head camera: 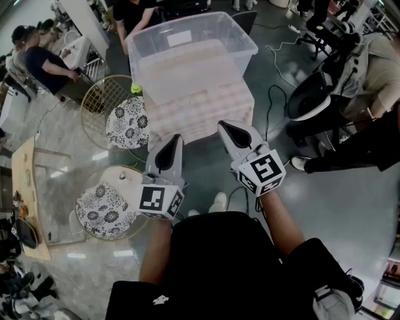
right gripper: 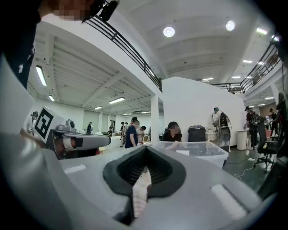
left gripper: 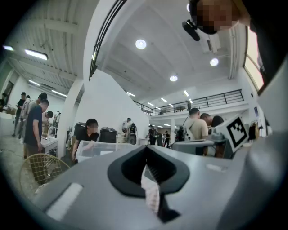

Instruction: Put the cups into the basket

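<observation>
1. The person holds both tools out level, side by side and a little apart, pointing at the cloth-covered table (head camera: 206,109) in front.
2. The left gripper (head camera: 177,138) has its claw pressed together. Its own view shows the two dark pads (left gripper: 157,173) meeting at the tip with nothing between them.
3. The right gripper (head camera: 224,125) looks the same: its claw is pressed together and empty, and its pads (right gripper: 157,173) close to a thin slit.
4. Each gripper view catches the other tool's marker cube off to the side.
5. A big clear plastic bin (head camera: 240,47) sits on the far part of that table, and a person in black (head camera: 134,15) leans over it from the far side.
6. The gold wire basket (head camera: 100,100) stands on the floor to the left of the table, well apart from both claws. It shows low and left in the left gripper view (left gripper: 38,168).
7. A round floral cushion (head camera: 127,122) lies against the basket's near right edge.
8. A second floral cushion (head camera: 103,209) rests nearer, just left of the left gripper.
9. I cannot pick out any cups from here.
</observation>
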Available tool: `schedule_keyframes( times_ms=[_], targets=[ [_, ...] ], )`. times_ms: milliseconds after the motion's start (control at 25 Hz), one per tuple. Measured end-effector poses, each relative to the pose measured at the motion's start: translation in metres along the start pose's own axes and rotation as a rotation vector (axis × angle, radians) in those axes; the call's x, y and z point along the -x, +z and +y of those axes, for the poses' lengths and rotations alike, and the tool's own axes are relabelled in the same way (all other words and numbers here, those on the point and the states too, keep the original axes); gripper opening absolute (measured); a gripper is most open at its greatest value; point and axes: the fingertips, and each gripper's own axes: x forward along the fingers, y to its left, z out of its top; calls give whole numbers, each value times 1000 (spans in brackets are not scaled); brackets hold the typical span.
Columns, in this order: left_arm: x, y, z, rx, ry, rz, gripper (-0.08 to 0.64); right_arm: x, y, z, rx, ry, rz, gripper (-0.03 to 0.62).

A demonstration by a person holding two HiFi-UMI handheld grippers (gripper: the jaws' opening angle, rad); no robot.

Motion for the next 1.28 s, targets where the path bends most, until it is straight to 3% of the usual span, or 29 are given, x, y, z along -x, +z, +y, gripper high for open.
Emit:
schedule_keyframes(
  times_ms=[1280],
  targets=[
    [-48, -4, -15, -26, 62, 7, 6, -2, -19, -50, -48, 78, -15, 0]
  ],
)
